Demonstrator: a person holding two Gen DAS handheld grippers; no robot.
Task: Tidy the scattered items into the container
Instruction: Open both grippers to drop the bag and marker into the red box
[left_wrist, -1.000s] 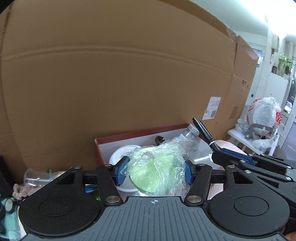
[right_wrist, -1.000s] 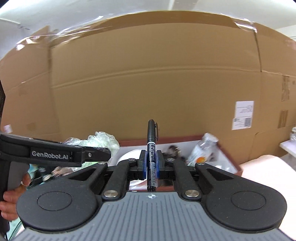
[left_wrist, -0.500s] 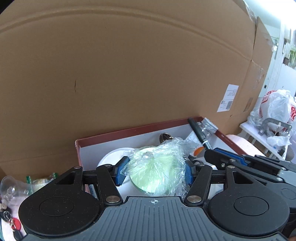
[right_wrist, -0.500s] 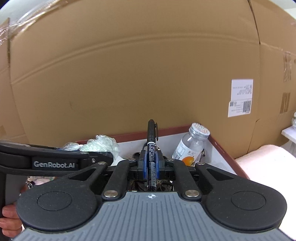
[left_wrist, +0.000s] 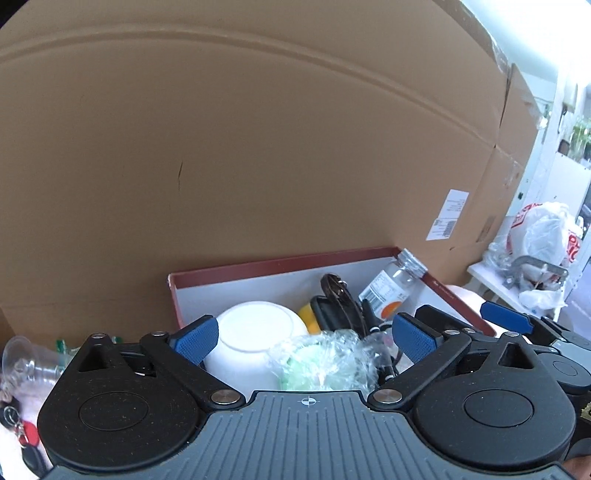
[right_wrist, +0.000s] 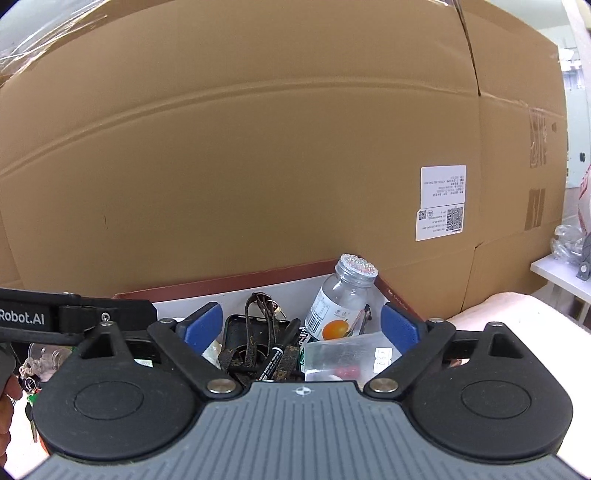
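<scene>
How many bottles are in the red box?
1. The glass bottle with the orange picture on its label leans in the far right corner of the red box, beside the black marker. More could be hidden under the pile.

A tall brown corrugated cardboard wall (left_wrist: 258, 147) fills the background. A white shipping label with a barcode (left_wrist: 447, 215) is stuck low on its right part. Right of the cardboard, well apart, a white side table (left_wrist: 509, 286) carries a crumpled white plastic bag with red print (left_wrist: 546, 229) and a grey metal clamp (left_wrist: 532, 267).
</scene>
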